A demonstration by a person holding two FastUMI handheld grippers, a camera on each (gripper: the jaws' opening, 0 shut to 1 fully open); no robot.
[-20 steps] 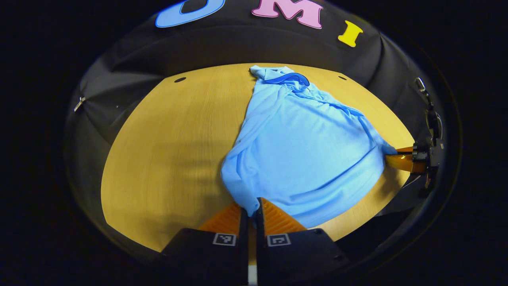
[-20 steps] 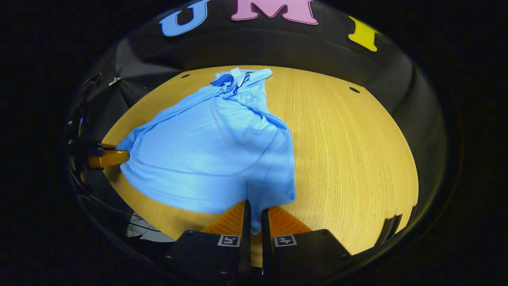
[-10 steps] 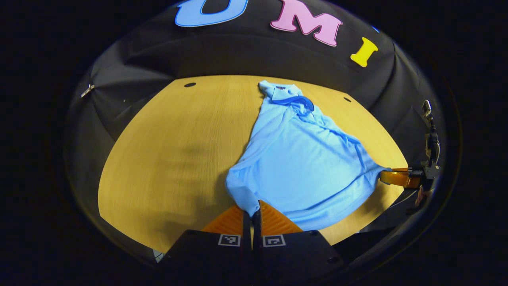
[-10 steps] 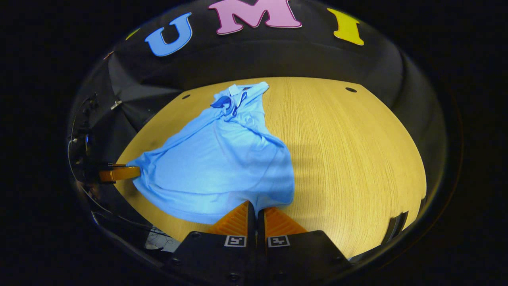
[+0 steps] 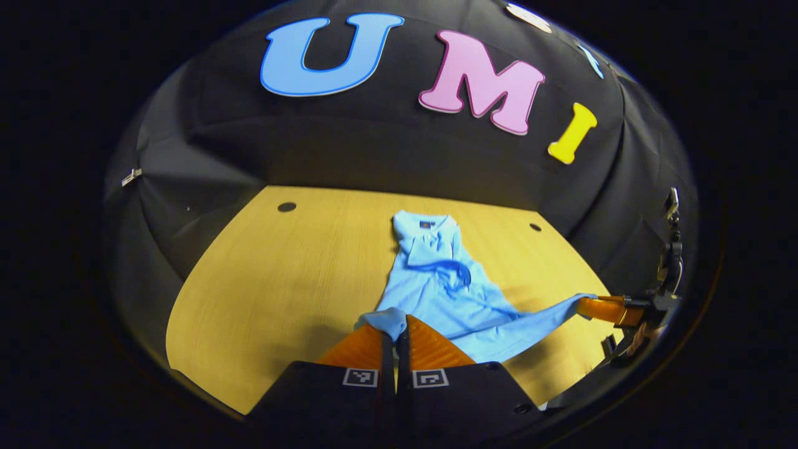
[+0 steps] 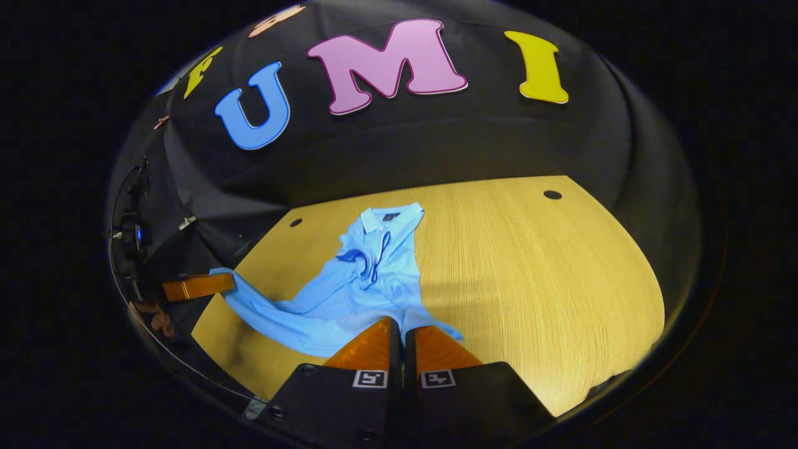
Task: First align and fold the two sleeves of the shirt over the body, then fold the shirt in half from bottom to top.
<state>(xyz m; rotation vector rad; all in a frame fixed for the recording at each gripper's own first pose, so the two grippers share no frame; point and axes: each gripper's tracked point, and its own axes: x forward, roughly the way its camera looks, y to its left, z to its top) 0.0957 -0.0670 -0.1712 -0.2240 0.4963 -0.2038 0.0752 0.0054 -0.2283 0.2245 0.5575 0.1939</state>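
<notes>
Left gripper view shows our left gripper clamped on one bottom corner of the light blue shirt, a small bunch of cloth pinched between its closed fingers, while our right gripper, seen up close in the right gripper view, is closed the same way on the other bottom corner. Each view also catches the opposite gripper off to the side, with the hem stretched between the two. The shirt lies on the wooden table with its long axis running straight away from us: the collar rests at the far end, near the booth wall, and the hem is at our end, raised off the table in our grips. The body between sags down onto the wood and looks narrow, so we judge the sleeves are already folded in, though we cannot make them out clearly. The move ahead, as we read it, turns on that axis: both grippers sit about equally near the hem and equally far from the collar, so we need to carry the hem forward together, level and parallel, to land it on the collar without skewing.
</notes>
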